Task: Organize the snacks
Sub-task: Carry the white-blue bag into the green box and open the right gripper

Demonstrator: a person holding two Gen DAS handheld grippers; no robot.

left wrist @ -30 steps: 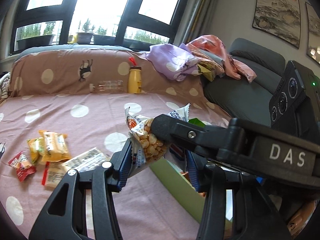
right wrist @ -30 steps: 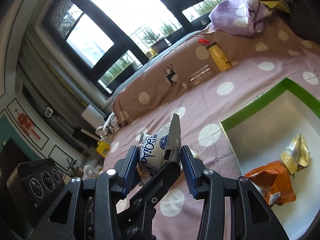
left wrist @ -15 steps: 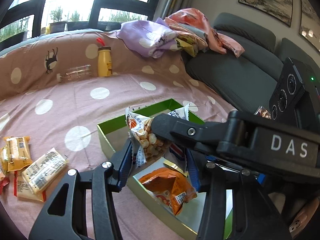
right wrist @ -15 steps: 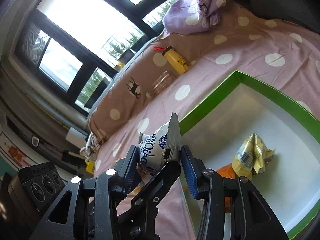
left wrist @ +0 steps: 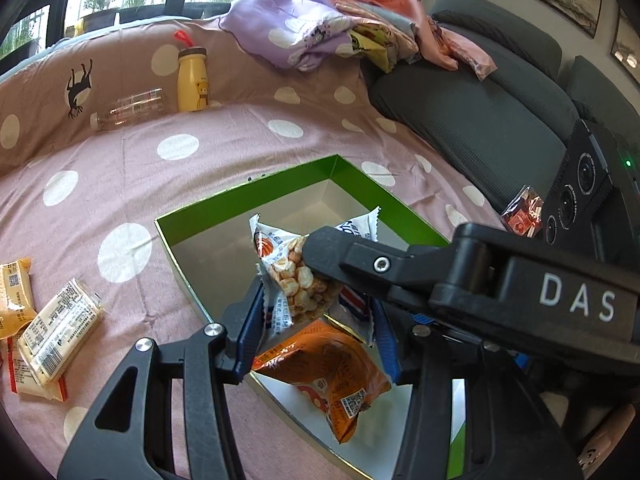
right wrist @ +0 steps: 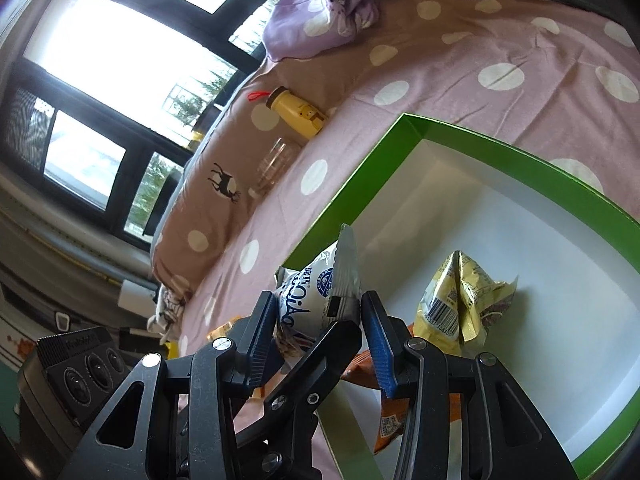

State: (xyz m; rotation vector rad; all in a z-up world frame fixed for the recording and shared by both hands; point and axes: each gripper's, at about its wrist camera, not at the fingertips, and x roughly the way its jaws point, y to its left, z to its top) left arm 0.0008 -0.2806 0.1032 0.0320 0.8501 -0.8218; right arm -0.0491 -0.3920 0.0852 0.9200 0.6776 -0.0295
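Both grippers meet over the green-rimmed white box (left wrist: 280,178) on the pink dotted bedspread. My left gripper (left wrist: 316,324) holds a clear packet of peanuts (left wrist: 298,276); the right gripper's finger crosses in front of it. My right gripper (right wrist: 324,316) holds a white and blue snack packet (right wrist: 308,296), with the left gripper's finger crossing between its pads. Both packets hang above the box. In the box (right wrist: 500,152) lie an orange packet (left wrist: 328,364) and a crumpled gold packet (right wrist: 460,300).
Several wrapped snacks (left wrist: 56,336) lie on the bedspread left of the box. A small red packet (left wrist: 522,216) lies by the grey sofa. A yellow bottle (left wrist: 193,80) and a clear bottle (left wrist: 128,108) lie at the back bolster, with a heap of clothes (left wrist: 320,36) behind.
Both grippers have carried their packets to the right, from above the bare bedspread to above the box. The loose snacks have slid to the left edge of the left wrist view.
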